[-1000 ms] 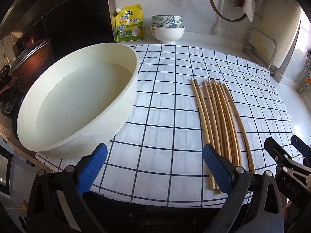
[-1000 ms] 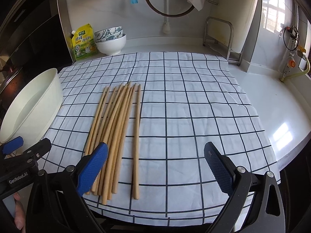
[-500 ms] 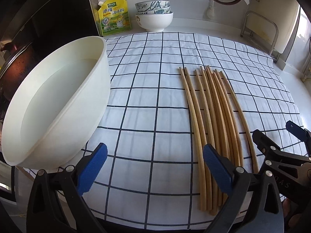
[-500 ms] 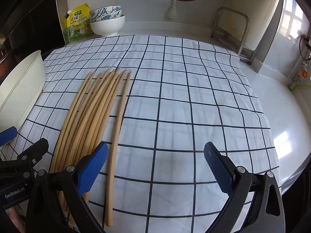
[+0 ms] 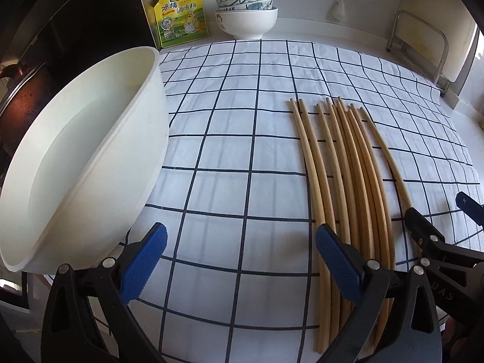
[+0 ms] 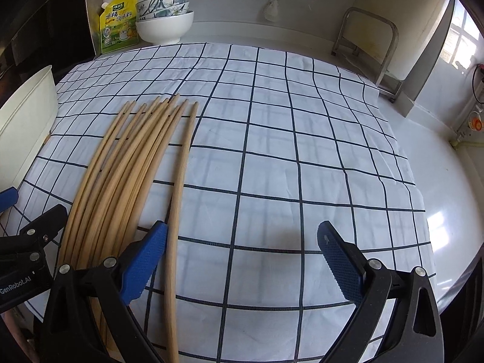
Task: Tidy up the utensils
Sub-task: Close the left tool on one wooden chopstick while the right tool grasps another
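Your jaws wide apart on both left gripper [image 5: 240,261] and right gripper [image 6: 242,261], empty. Chopsticks [image 6: 127,175] bunched at cloth's [image 6: 272,151] near-left edge, rightmost slightly apart. Risk: you nudge round sticks, they roll, or you pinch several together. White basin [image 5: 90,163] far left.
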The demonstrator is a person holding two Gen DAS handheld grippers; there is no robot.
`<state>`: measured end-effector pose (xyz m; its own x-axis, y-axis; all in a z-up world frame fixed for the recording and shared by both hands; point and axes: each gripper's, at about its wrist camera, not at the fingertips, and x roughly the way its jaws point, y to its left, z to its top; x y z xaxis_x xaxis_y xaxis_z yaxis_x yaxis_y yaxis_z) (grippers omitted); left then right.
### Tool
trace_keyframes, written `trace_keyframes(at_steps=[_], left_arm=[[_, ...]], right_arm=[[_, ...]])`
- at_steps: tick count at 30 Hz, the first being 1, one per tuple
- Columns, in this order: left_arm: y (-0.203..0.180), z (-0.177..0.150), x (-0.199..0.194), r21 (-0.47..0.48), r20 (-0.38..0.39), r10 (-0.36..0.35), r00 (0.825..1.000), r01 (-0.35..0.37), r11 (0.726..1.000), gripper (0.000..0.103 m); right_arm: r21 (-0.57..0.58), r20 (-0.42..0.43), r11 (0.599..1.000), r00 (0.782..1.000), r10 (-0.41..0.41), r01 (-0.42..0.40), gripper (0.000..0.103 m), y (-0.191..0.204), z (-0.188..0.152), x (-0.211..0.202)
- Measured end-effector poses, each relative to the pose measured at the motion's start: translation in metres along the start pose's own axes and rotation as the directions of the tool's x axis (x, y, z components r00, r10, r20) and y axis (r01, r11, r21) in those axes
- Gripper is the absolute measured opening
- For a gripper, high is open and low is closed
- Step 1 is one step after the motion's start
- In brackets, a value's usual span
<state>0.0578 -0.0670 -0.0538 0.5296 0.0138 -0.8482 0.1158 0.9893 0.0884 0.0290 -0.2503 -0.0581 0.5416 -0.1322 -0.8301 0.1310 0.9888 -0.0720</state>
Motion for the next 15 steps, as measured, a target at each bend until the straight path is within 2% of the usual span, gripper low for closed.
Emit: trace_keyframes(at_steps=[4, 12, 15], left_arm=[[-0.002, 0.003, 0.002, 0.000, -0.005, 0.006, 1.000, -0.006, 1.000, 0.097], [-0.006, 0.007, -0.004, -0.002, 0.024, -0.019, 1.000, 0.019, 1.000, 0.097], [-0.012, 0.005, 0.000, 0.027, 0.011, 0.003, 1.000, -0.003, 1.000, 0.097]], right_arm=[[0.007, 0.003, 1.000, 1.000, -0.017, 0.017, 0.094, -0.009, 0.000, 0.001], [0.025, 0.001, 1.000, 1.000, 0.002, -0.002, 0.094, -0.015, -0.002, 0.002], [0.034, 0.001, 0.999, 1.000, 0.012, -0.012, 0.094, -0.016, -0.002, 0.002]])
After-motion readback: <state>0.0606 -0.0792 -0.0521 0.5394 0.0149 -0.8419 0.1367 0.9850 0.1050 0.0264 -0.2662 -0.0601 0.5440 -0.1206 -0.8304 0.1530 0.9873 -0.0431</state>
